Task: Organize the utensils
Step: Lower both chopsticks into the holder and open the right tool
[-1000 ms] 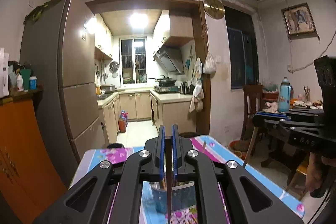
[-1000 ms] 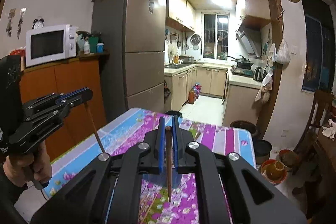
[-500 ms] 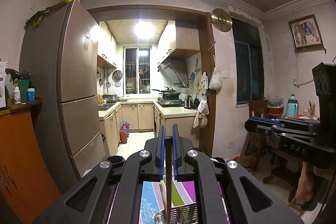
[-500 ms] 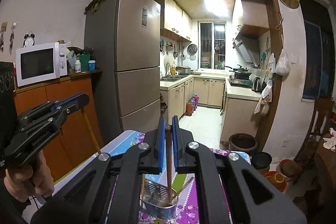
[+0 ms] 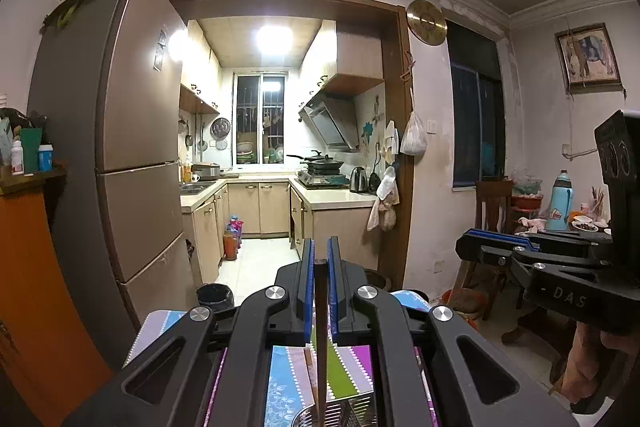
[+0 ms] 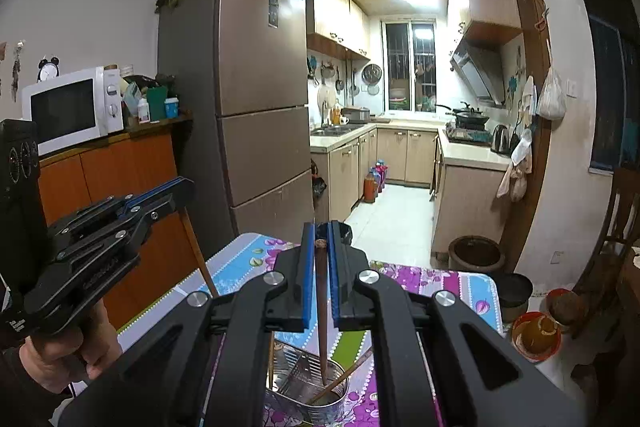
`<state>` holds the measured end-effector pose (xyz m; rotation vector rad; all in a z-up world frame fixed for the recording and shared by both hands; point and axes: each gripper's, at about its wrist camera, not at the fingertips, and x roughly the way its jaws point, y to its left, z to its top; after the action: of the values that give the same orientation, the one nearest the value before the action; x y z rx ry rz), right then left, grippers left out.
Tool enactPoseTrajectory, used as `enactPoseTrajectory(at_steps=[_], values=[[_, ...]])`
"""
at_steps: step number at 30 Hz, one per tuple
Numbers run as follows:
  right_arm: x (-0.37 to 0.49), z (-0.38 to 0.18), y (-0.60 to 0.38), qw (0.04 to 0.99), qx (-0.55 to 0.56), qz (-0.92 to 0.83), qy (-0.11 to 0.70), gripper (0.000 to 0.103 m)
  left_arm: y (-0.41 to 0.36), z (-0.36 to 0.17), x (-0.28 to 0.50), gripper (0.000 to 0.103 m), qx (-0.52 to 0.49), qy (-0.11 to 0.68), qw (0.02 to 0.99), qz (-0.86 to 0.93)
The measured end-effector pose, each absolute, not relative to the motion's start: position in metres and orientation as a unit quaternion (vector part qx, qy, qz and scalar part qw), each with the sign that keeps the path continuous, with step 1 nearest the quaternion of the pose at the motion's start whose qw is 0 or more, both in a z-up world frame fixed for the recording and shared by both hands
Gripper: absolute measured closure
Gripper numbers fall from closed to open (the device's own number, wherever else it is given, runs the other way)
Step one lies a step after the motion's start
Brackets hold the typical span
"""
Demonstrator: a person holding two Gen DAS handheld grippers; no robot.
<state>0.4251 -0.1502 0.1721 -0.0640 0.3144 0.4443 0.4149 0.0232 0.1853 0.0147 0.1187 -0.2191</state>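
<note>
My left gripper [image 5: 319, 259] is shut on a brown chopstick [image 5: 320, 347] that hangs straight down between its blue pads. The rim of a metal utensil holder [image 5: 344, 413] shows just below the stick's tip. My right gripper [image 6: 319, 239] is shut on a second chopstick [image 6: 321, 315], whose lower end reaches into the same utensil holder [image 6: 296, 403]. Other chopsticks [image 6: 344, 373] lean inside it. In the right wrist view the left gripper [image 6: 182, 187] is at the left, its chopstick [image 6: 198, 259] slanting down. In the left wrist view the right gripper [image 5: 468, 247] is at the right.
The holder stands on a table with a flowered cloth [image 6: 460, 287]. A tall fridge [image 6: 256, 87] and an orange cabinet [image 6: 112, 179] with a microwave [image 6: 68, 107] stand at the left. Beyond the table's far edge are a dark pot [image 6: 476, 253], a red bowl [image 6: 536, 335] and a chair [image 5: 494, 203].
Both grippers have travelled forward over the table, each still shut on its chopstick. The metal holder has come into view under the right gripper, and the table's far edge is nearer.
</note>
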Motion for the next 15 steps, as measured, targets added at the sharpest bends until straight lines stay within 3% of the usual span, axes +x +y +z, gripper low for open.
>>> enactPoseTrajectory(at_steps=[15], values=[[0.449,0.141,-0.147,0.953,-0.024,0.228,0.199,0.098,0.024,0.148,0.447,0.096,0.007,0.093,0.99,-0.105]])
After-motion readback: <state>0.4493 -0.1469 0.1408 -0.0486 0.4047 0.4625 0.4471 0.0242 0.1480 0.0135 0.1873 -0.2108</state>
